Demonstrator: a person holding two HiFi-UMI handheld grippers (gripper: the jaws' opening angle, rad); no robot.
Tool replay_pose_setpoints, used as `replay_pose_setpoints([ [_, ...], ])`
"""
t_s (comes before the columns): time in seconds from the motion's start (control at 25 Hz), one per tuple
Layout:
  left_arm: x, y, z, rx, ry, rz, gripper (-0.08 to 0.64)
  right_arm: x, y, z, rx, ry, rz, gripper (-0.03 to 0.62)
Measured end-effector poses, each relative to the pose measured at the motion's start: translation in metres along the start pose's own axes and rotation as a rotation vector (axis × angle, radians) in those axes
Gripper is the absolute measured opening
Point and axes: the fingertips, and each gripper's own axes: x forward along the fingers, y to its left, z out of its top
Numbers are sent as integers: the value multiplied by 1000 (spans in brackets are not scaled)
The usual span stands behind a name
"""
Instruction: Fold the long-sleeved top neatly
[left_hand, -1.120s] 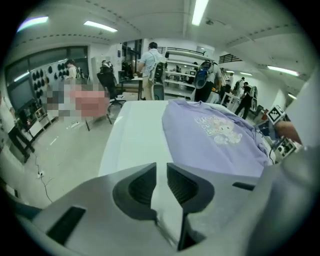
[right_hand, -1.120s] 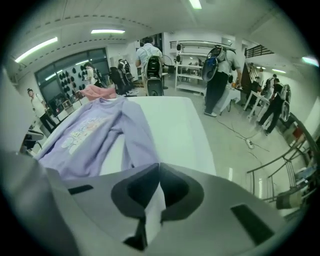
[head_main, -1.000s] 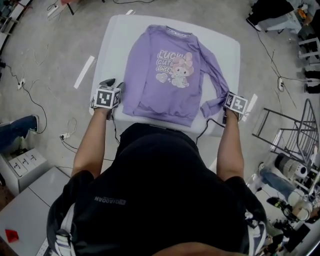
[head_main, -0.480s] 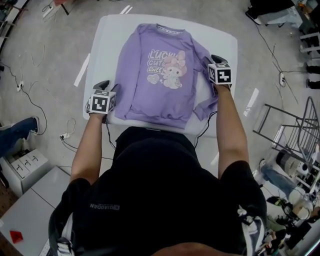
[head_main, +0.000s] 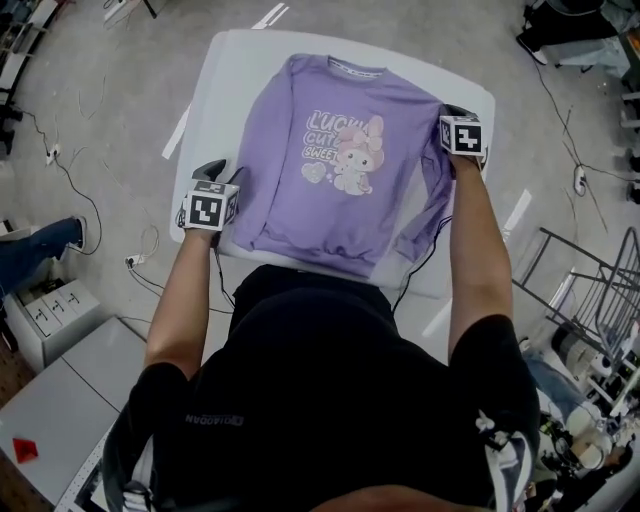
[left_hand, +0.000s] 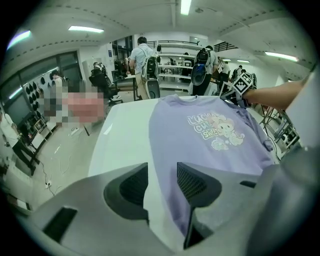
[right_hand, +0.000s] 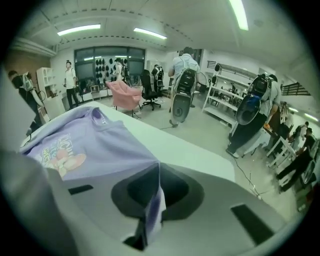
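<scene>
A purple long-sleeved top (head_main: 340, 160) with a cartoon print lies flat, face up, on the white table (head_main: 240, 70). Its right sleeve (head_main: 430, 215) runs down along the body's right side. My right gripper (head_main: 454, 112) is at the top's right shoulder, shut on a fold of purple fabric (right_hand: 154, 207) that sticks up between the jaws of this gripper (right_hand: 157, 172). My left gripper (head_main: 213, 172) is beside the top's left edge, near the hem. In the left gripper view this gripper (left_hand: 162, 172) is open, with the top's edge (left_hand: 165, 150) and bare table (left_hand: 125, 140) beneath the gap.
Cables trail over the grey floor around the table. A grey cabinet (head_main: 50, 320) stands at the lower left and a metal rack (head_main: 600, 290) at the right. Several people, chairs and shelves (left_hand: 175, 65) fill the room beyond the table's far edge.
My right gripper has left the sleeve cuff at the table's near right edge and moved up to the shoulder. The sleeve now lies closer along the body. The left gripper has hardly moved.
</scene>
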Motion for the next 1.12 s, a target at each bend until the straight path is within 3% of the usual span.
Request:
replay_pose_setpoints([
  [0.28, 5, 20, 29, 20, -24, 34, 181, 32, -15, -6, -50, 90, -73, 47],
  [0.4, 15, 28, 61, 55, -46, 35, 181, 16, -16, 0, 1, 56, -65, 143],
  [0.52, 29, 34, 96, 85, -73, 23, 181, -20, -7, 8, 30, -17, -69, 124],
  [0.88, 99, -2, 178, 98, -91, -68, 181, -100, 121, -24, 167, -103, 111, 55],
  [1.04, 123, -9, 178, 45, -39, -37, 183, -118, 172, -38, 189, -101, 170, 49],
  [1.12, 130, -1, 173, 73, -11, 9, 177, -126, 189, -40, 164, -107, 188, 43],
])
